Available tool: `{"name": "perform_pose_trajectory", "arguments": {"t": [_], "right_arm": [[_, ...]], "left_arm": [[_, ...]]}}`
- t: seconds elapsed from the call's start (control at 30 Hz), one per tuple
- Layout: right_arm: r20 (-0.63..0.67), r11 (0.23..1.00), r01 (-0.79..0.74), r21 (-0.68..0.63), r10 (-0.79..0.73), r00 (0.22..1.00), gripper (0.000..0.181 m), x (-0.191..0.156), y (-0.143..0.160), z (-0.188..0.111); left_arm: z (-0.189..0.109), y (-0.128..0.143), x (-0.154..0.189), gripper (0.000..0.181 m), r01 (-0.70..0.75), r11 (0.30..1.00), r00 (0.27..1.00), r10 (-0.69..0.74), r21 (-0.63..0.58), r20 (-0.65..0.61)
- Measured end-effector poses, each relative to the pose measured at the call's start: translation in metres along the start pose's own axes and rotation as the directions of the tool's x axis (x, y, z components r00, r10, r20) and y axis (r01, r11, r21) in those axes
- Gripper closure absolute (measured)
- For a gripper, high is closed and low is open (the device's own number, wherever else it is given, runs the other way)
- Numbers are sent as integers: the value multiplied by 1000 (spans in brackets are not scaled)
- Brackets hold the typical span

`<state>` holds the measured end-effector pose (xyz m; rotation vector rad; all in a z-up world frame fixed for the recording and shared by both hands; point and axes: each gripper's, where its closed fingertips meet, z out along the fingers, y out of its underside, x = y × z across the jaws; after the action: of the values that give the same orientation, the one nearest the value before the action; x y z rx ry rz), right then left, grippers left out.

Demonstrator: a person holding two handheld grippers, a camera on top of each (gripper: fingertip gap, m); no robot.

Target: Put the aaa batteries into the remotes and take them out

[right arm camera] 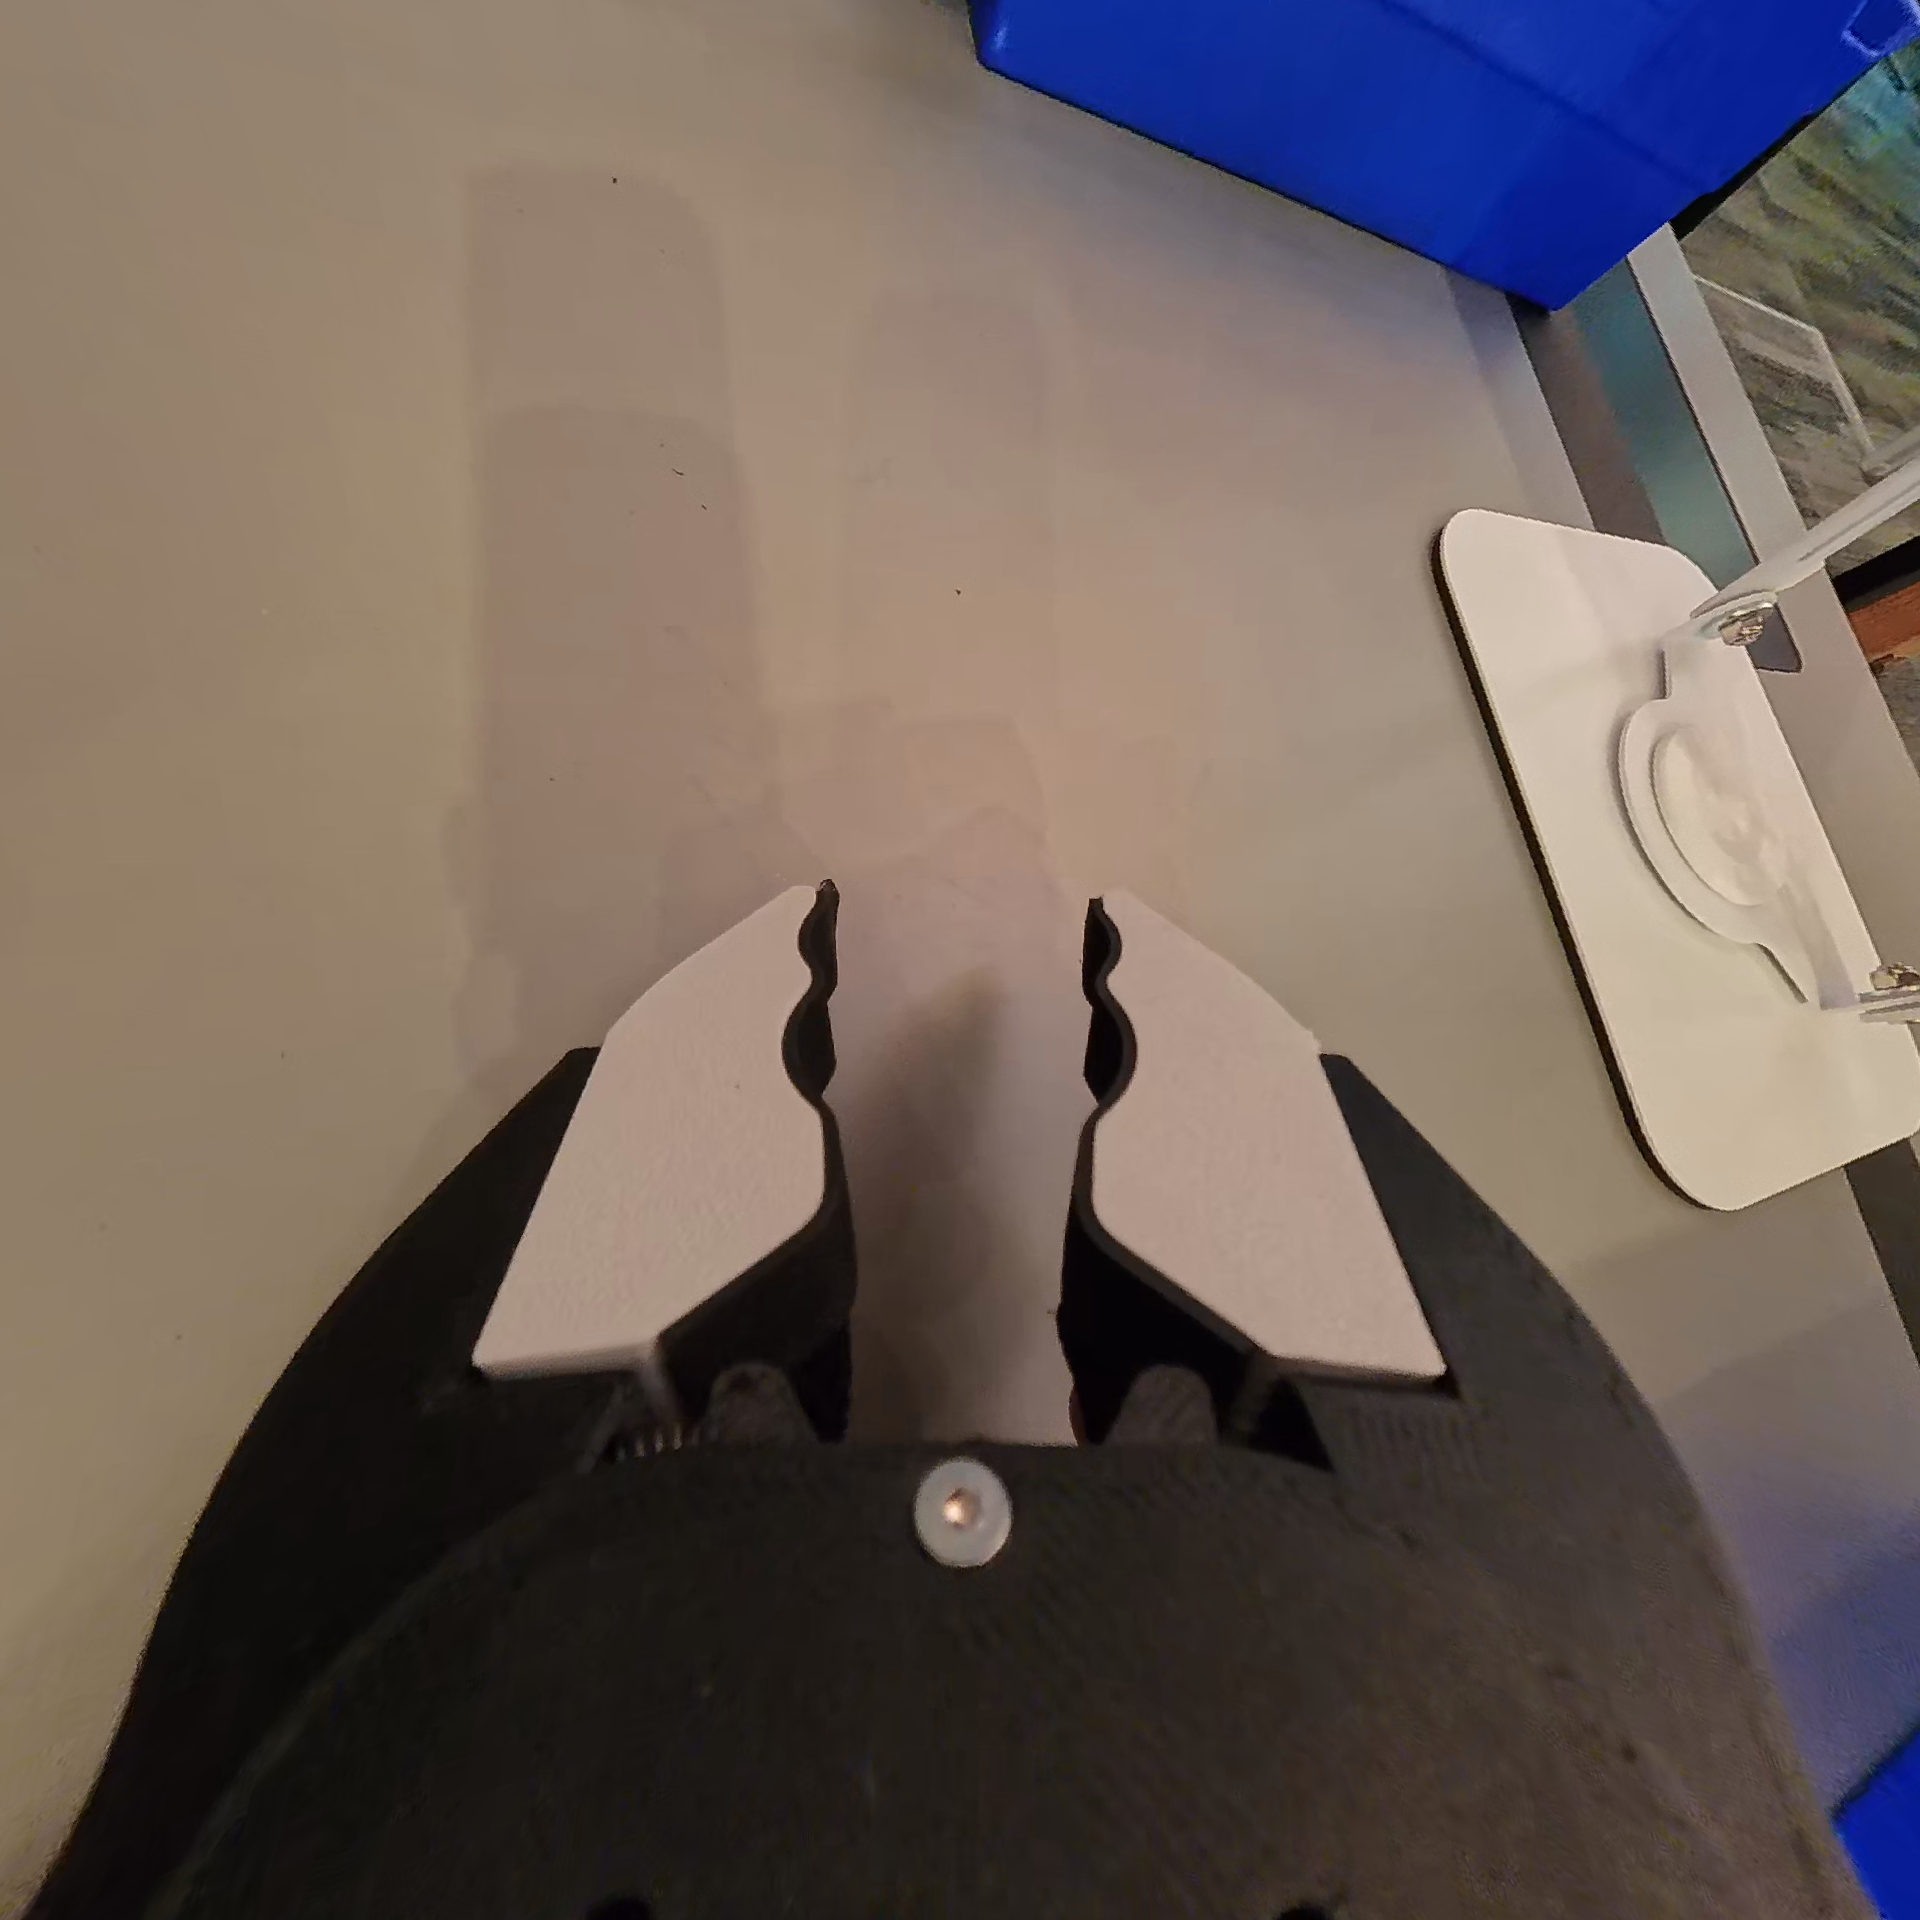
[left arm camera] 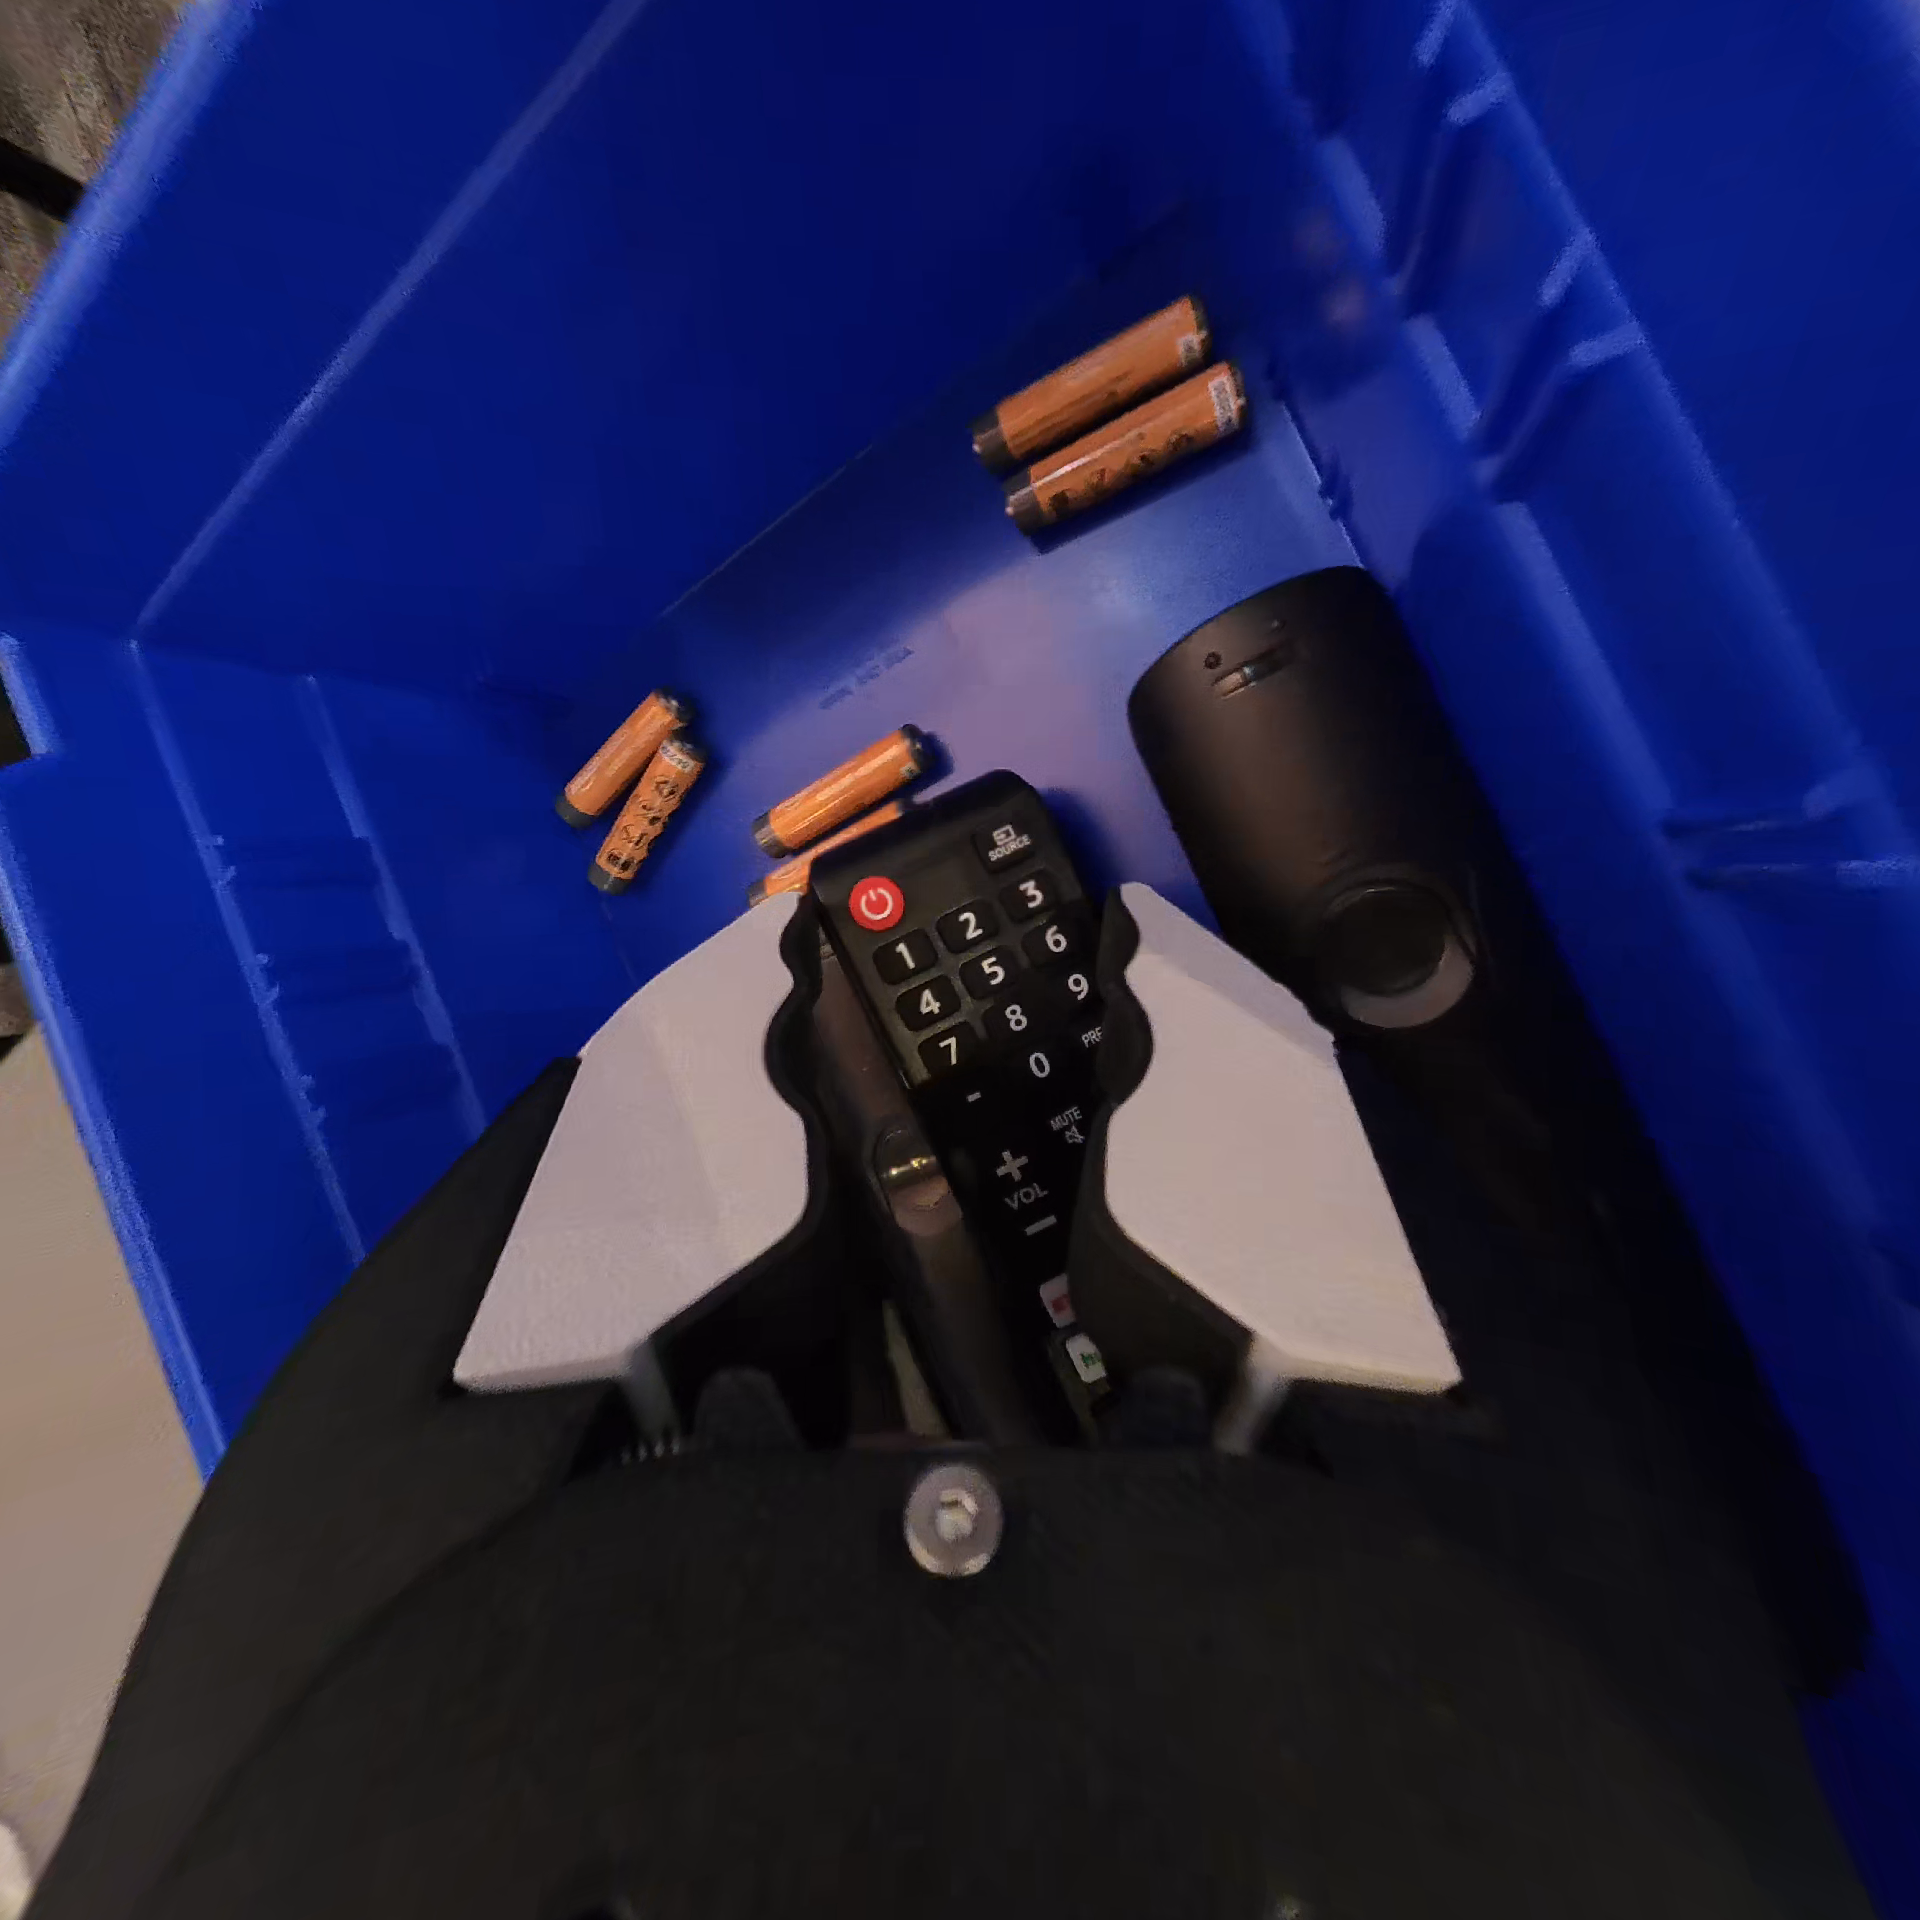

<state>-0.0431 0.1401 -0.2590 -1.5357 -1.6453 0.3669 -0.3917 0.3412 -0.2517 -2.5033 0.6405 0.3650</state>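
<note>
Left wrist view: my left claw [left arm camera: 961,920] is clamping the numbered TV remote [left arm camera: 971,997] inside the blue bin [left arm camera: 436,436] (AAA batteries [left arm camera: 1112,410] lying loose), probably lifting it out; my right claw [right arm camera: 958,902] is hovering wide over the bench [right arm camera: 520,520].

Office-like: plain grey desk [right arm camera: 520,520], blue storage bin [right arm camera: 1455,135].

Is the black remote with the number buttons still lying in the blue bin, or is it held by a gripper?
Held. The left gripper is shut on the remote, buttons facing up, over the blue bin.
</note>
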Motion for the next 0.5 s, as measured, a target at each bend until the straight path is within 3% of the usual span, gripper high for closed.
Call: {"name": "perform_pose_trajectory", "arguments": {"t": [0.17, 0.33, 0.5], "right_arm": [[8, 1000, 2, -2, -2, 1000, 137, -2, 1, 2], [18, 1000, -20, 16, 20, 1000, 136, -2, 0, 2], [16, 999, -26, 20, 26, 1000, 136, -1, 0, 2]], "left_arm": [[-15, -7, -8, 129, 57, 994, 997, -52, 94, -51], [-35, -21, -7, 130, 218, 941, 960, -157, 261, -234], [-47, -23, -9, 131, 280, 900, 936, -179, 334, -304]]}}
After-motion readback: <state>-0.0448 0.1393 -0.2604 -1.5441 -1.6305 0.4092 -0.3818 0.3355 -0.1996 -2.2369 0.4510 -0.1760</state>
